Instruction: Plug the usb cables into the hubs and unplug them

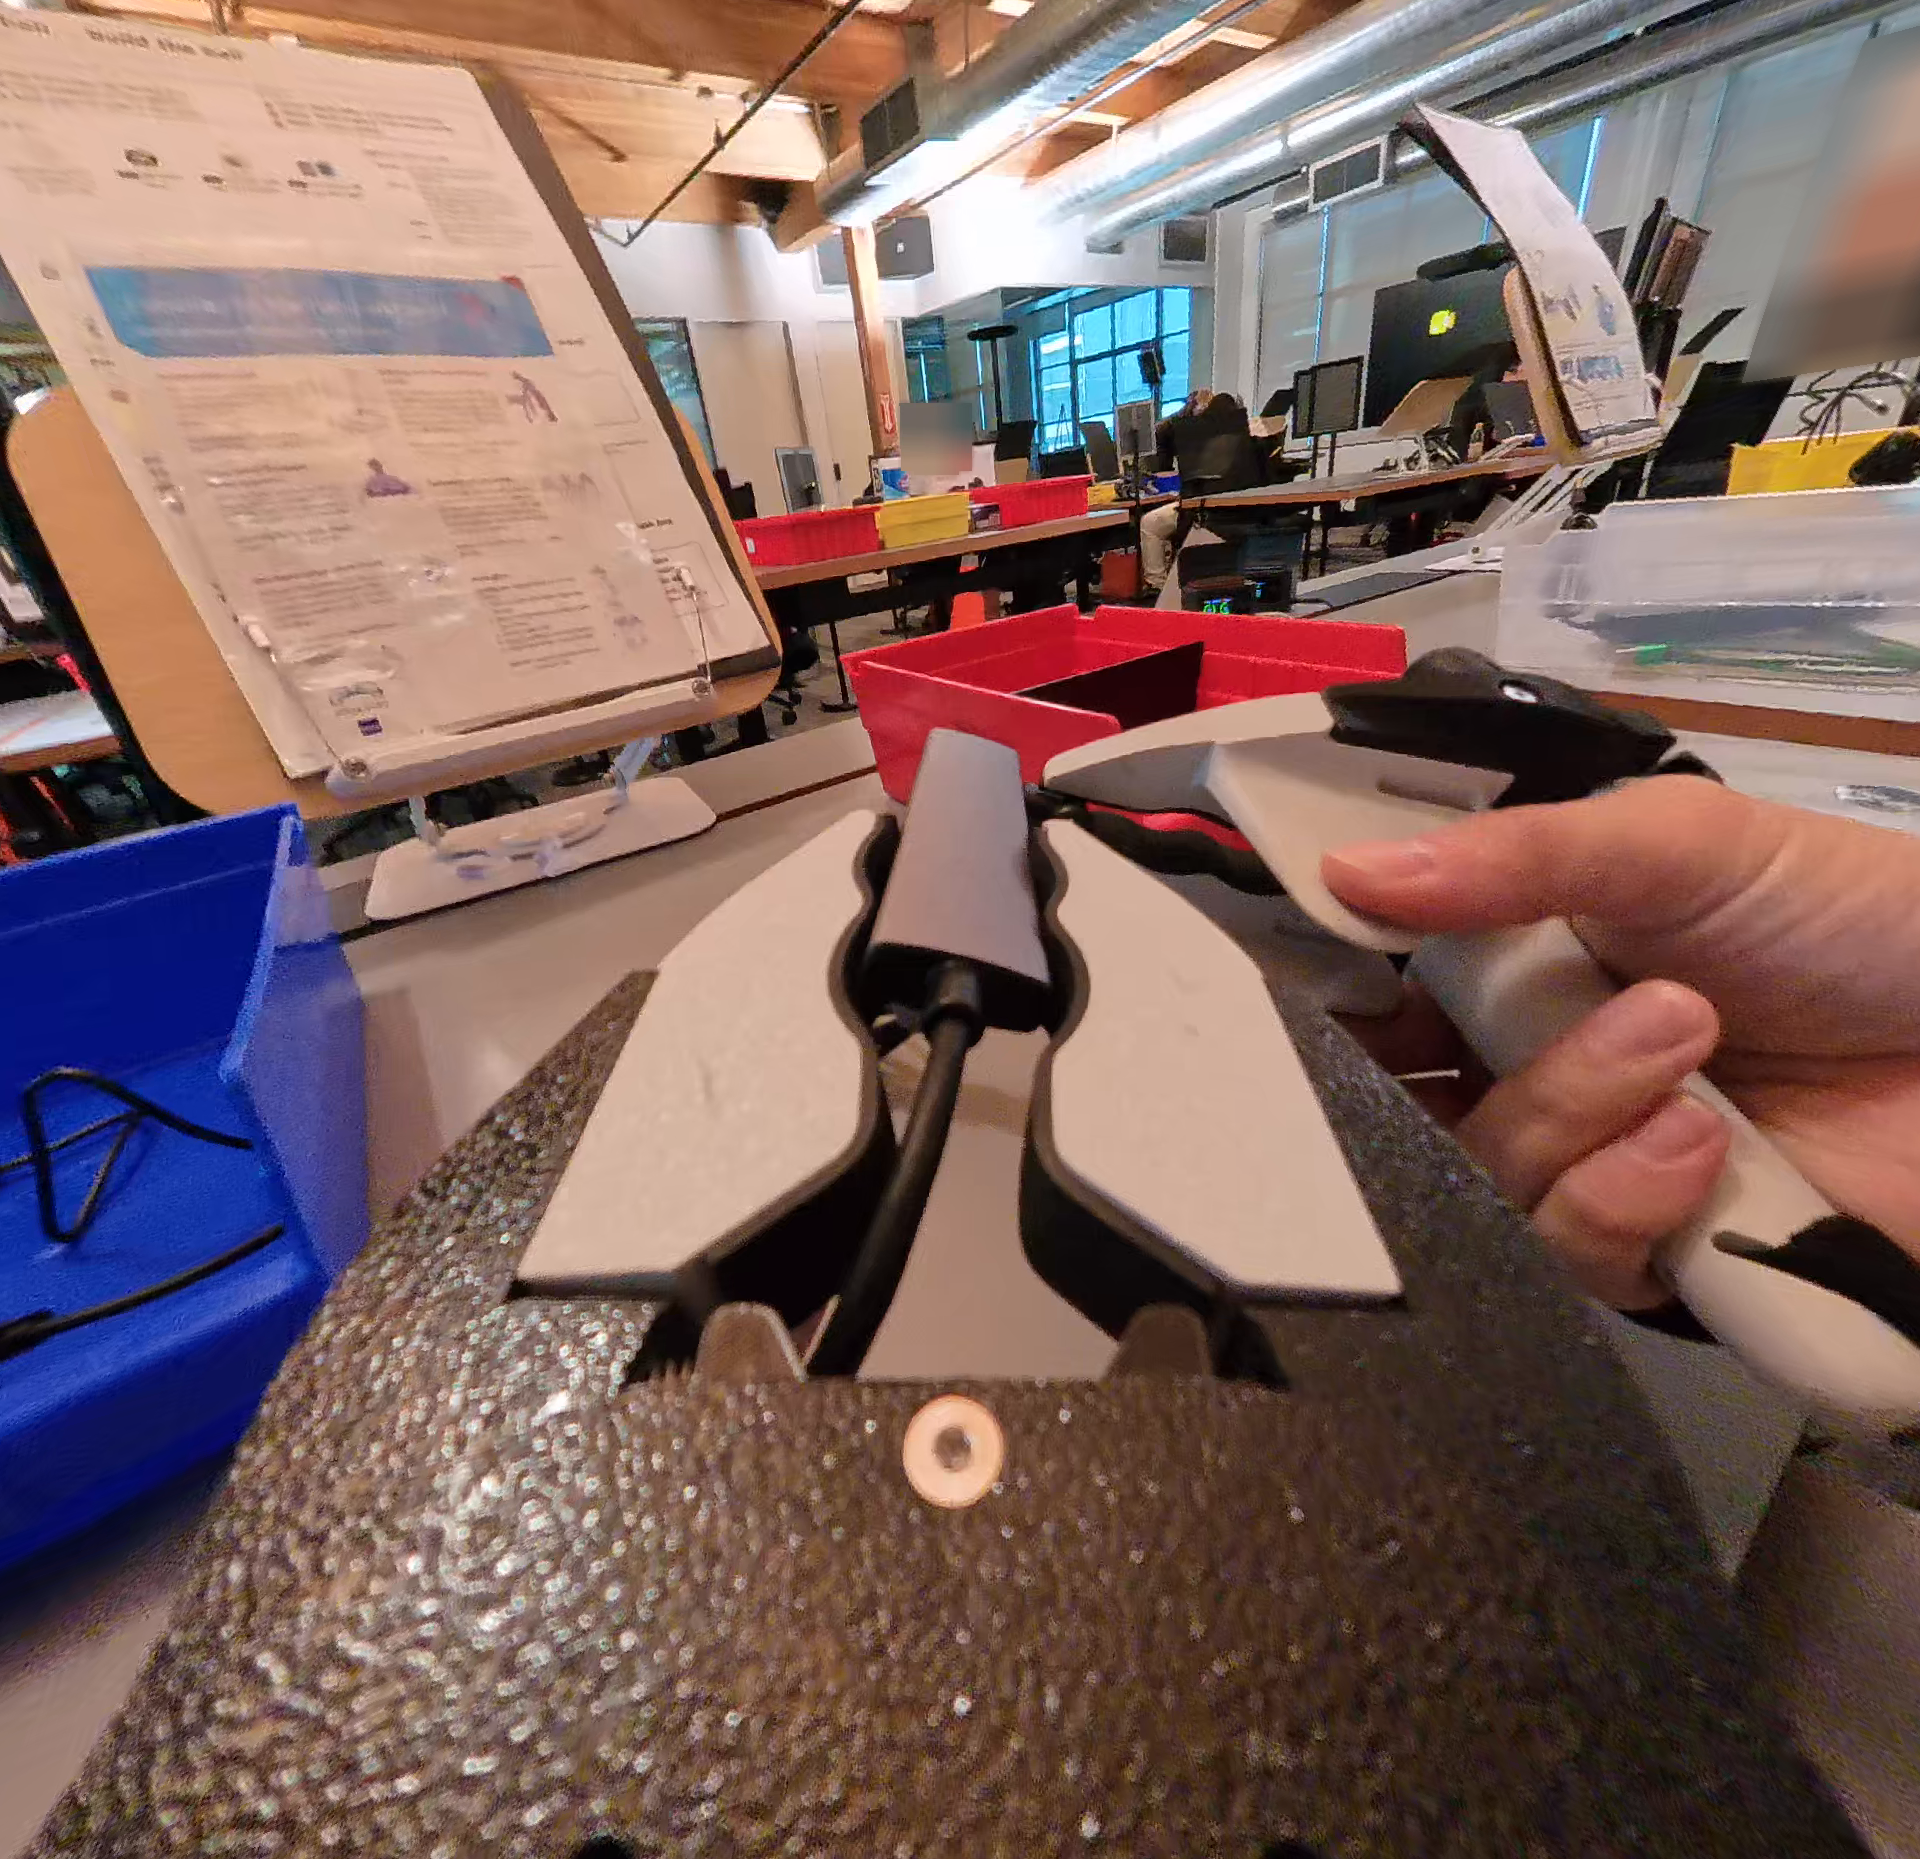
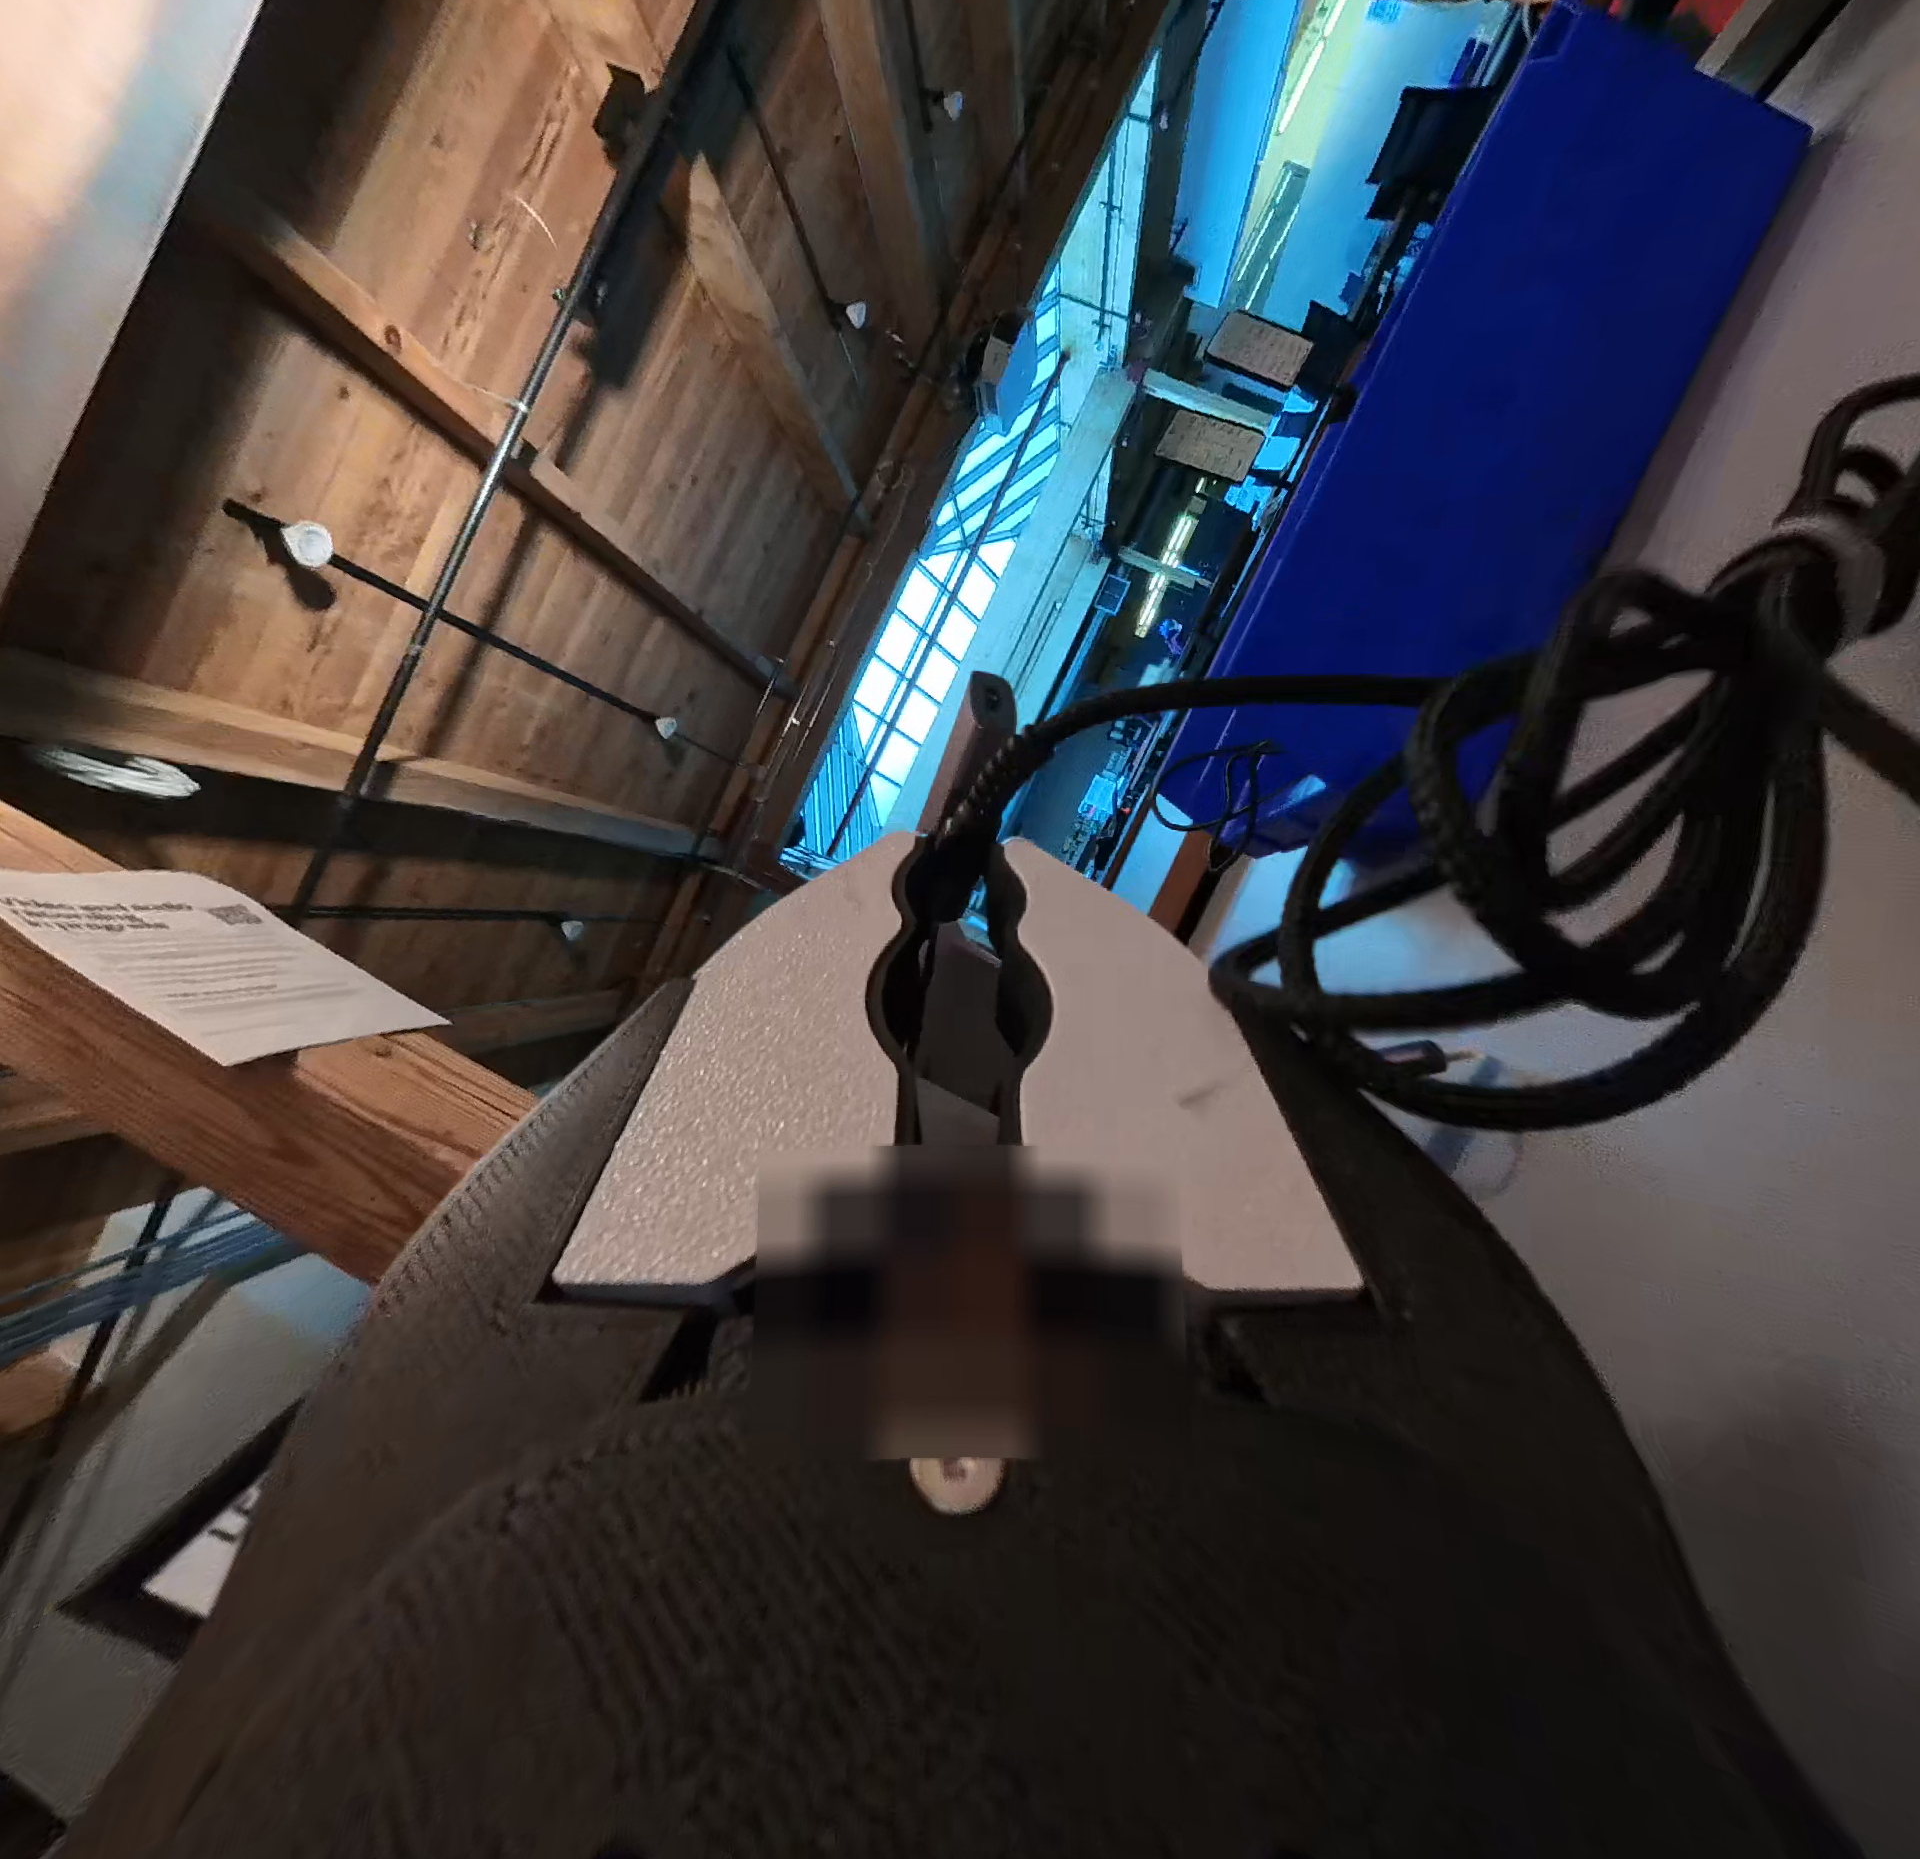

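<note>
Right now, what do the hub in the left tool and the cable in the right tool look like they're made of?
Hub: seemingly grey anodised metal, with a smooth matte sheen and crisp edges, though painted plastic is possible. Cable in the right tool: black braided fabric sleeve, with a woven criss-cross texture. The left tool clamps the hub.

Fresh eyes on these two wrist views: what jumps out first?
Centre of the left wrist view: the left gripper is shut on a grey hub with a black lead trailing back. Just right of it, a hand holds the right gripper, which pinches a braided black cable; its coil hangs beside a blue bin.
</note>
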